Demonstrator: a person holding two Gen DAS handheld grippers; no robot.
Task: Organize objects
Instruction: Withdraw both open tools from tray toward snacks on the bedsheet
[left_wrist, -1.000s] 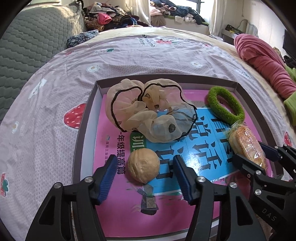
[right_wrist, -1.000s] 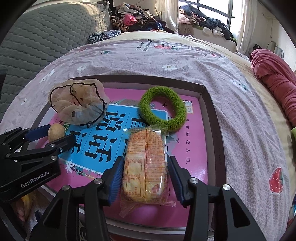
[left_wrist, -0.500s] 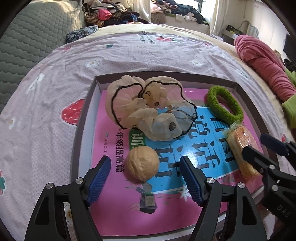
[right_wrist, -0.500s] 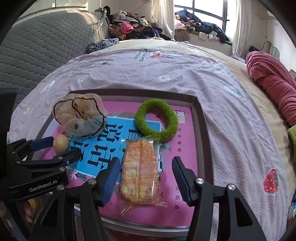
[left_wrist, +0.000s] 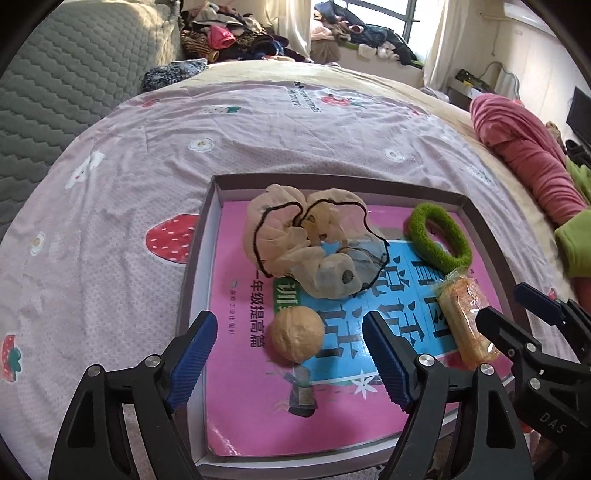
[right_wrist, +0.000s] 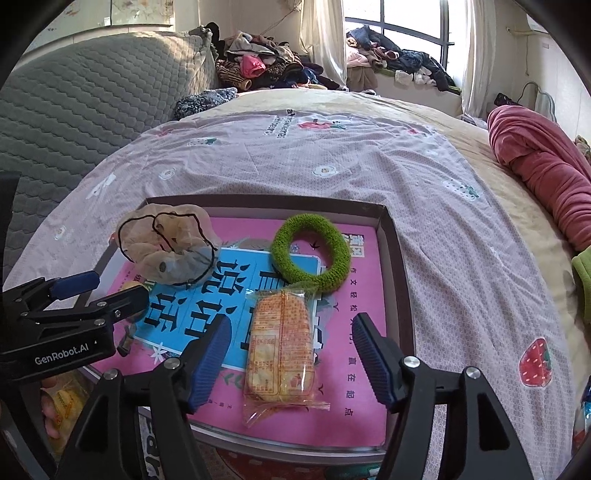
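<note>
Both grippers have let go and drawn back since the earlier frames: the left gripper (left_wrist: 290, 360) then flanked the walnut (left_wrist: 297, 338) closely and the right gripper (right_wrist: 291, 363) hugged the snack pack (right_wrist: 282, 352). Now both pairs of jaws are opening, spread clear of each item, touching neither. Walnut and pack lie on the pink book (left_wrist: 236, 321) inside the box (left_wrist: 192, 266), with the beige scrunchie (left_wrist: 314, 243) and green ring (right_wrist: 312, 253), apparently gathered there to be kept together

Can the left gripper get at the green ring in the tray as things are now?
Probably not directly: the sheer scrunchie lies between the left gripper and the green ring, and the right gripper crowds that side.
</note>
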